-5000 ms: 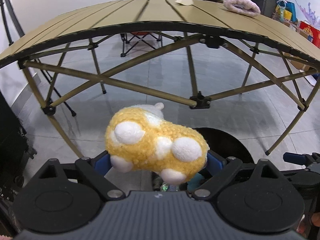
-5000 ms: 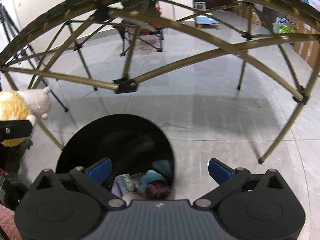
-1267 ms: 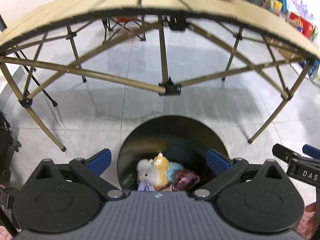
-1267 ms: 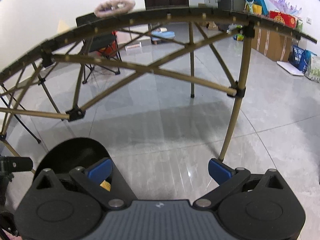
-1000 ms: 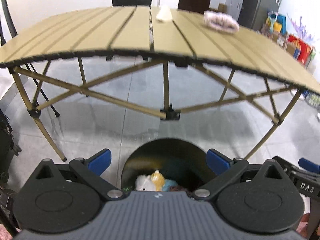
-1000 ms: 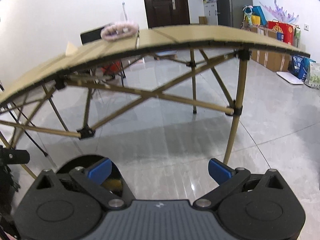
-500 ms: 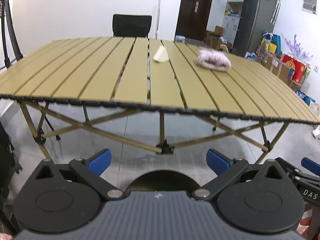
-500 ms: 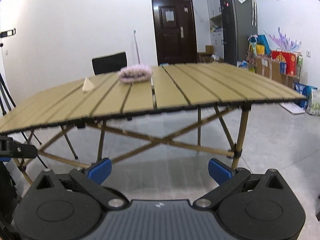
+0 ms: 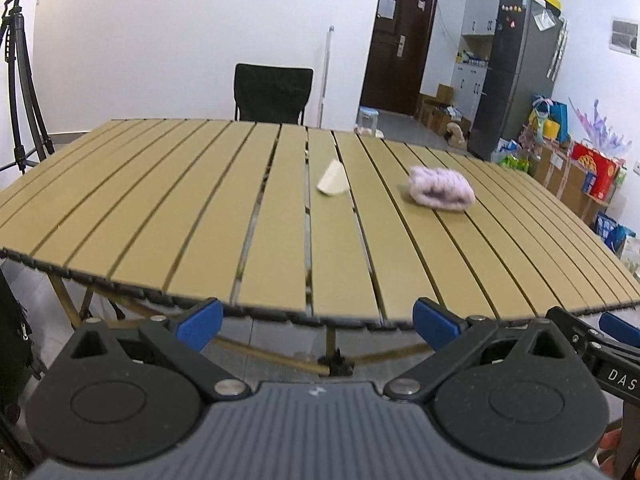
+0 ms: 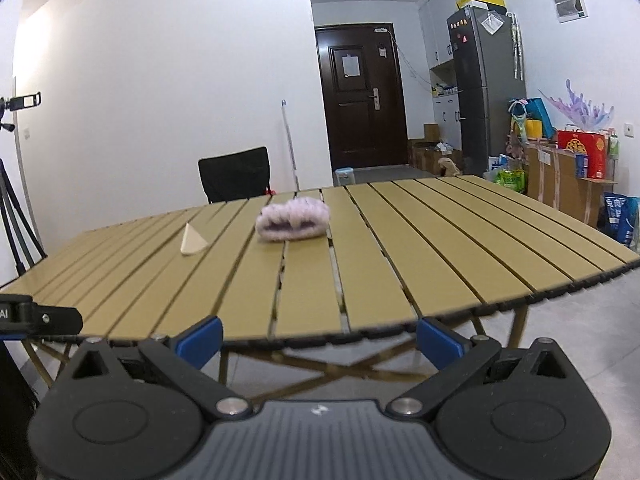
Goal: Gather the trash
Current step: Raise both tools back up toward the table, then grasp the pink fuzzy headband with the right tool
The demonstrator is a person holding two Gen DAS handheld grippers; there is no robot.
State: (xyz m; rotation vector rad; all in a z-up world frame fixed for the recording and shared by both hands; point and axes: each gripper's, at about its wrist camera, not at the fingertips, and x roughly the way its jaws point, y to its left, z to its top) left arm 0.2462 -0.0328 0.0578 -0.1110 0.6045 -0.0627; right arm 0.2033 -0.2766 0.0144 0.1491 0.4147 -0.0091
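Observation:
Two items lie on the tan slatted table (image 9: 200,216) (image 10: 420,248): a small cream paper cone (image 9: 331,179) (image 10: 193,241) near the middle and a fluffy pink-purple item (image 9: 441,189) (image 10: 294,219) to its right. My left gripper (image 9: 318,323) is open and holds nothing, level with the table's near edge. My right gripper (image 10: 319,341) is open too, just before the near edge. The right gripper's tip (image 9: 616,330) shows at the right side of the left wrist view. The bin is out of view.
A black chair (image 9: 273,94) (image 10: 235,174) stands behind the table. A tripod (image 9: 18,68) is at the far left. A dark door (image 10: 362,100), a grey fridge (image 10: 486,92) and boxes and bags (image 10: 576,168) line the right side of the room.
Both grippers have risen from the black bin on the floor to table height. The yellow plush that my left gripper held went into the bin. Now both views look over the tabletop.

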